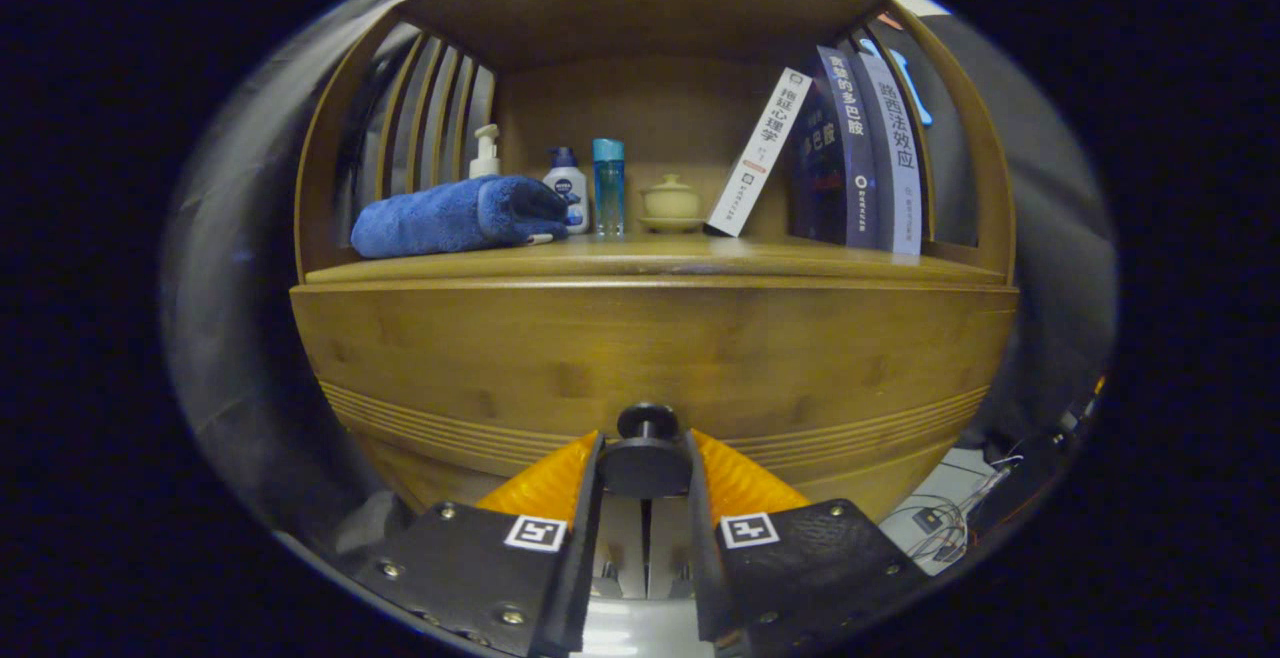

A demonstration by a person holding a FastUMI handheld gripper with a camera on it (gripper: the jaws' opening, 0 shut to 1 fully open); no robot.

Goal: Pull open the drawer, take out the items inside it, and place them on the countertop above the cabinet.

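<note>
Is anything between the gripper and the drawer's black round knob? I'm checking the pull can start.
Nothing visible stands in the way. The black round knob on the wooden drawer front already sits between the gripper fingers, which flank it closely; whether both press on it cannot be told.

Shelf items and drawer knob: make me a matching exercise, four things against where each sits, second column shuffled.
Things:
1. Blue towel
2. Lidded ceramic cup
3. Books
4. Drawer knob

Places:
A. Between the fingers of the gripper
B. Leaning at the shelf's end, opposite the towel
C. Folded, in front of the pump bottle
D. Between the teal bottle and the books

Pairs: 1-C, 2-D, 3-B, 4-A
</note>
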